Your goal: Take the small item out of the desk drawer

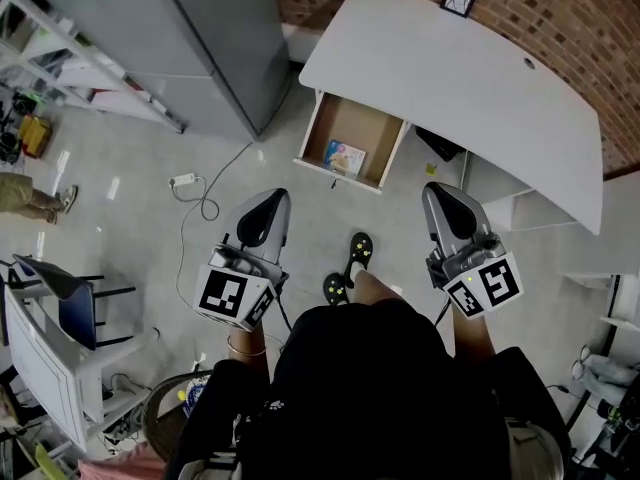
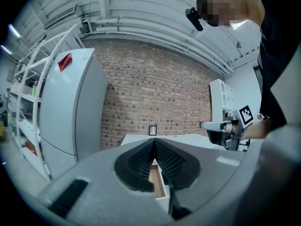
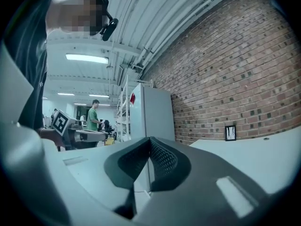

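Two tools hang level in front of the person, both empty. The left tool point(image 1: 271, 198) has its jaws pressed together with nothing between them. Ahead of it and a little to its right, the drawer point(image 1: 331, 126) stands pulled out from under the white bench point(image 1: 450, 78). The small item point(image 1: 345, 157), a flat printed packet, lies on the drawer floor near the front wall, well apart from either tool. Further right, the right tool point(image 1: 437, 190) is likewise closed on nothing.

By my reading the step in hand is the approach, with the drawer already open and the item untouched. The next move calls for one tool to part its jaws, tip downward and come in over the front wall. The drawer's side walls and the bench edge over its back leave room mainly from above and in front. A loose cable point(image 1: 205, 198) lies off to the left tool's left, out of the path.
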Demonstrator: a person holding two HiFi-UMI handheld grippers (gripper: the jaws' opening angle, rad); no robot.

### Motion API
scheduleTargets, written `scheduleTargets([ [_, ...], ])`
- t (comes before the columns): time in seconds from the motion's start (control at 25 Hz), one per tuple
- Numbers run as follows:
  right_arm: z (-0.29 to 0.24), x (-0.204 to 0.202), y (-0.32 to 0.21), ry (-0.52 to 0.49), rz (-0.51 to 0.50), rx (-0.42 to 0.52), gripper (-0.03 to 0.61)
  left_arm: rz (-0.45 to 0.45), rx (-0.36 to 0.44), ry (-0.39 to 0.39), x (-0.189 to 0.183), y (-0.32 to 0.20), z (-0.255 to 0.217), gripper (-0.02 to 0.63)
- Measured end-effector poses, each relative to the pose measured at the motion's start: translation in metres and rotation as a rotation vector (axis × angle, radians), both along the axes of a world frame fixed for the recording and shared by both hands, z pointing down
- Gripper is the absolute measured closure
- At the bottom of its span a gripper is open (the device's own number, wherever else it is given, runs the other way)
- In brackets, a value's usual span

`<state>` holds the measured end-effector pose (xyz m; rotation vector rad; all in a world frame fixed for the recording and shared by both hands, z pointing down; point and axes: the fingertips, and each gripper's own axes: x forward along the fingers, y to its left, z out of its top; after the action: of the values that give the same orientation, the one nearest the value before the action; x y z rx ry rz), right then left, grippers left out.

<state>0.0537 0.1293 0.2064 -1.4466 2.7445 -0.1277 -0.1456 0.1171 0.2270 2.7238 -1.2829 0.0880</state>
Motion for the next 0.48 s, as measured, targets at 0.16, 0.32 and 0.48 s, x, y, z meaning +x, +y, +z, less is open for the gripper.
scheduleTargets([
  [0.16, -0.002, 0.000, -0.033, -0.015, -0.018, 0.010, 0.571, -0.018, -0.009, 0.000, 0.002, -0.026, -0.003, 0.615],
  [0.32, 0.000, 0.001, -0.063, -0.026, -0.052, 0.008, 0.569, -0.032, -0.009, -0.007, 0.009, -0.052, -0.004, 0.615],
  [0.48, 0.003, 0.008, -0.089, -0.034, -0.069, 0.010, 0.569, -0.036, -0.015, -0.014, 0.020, -0.075, 0.001, 0.615],
])
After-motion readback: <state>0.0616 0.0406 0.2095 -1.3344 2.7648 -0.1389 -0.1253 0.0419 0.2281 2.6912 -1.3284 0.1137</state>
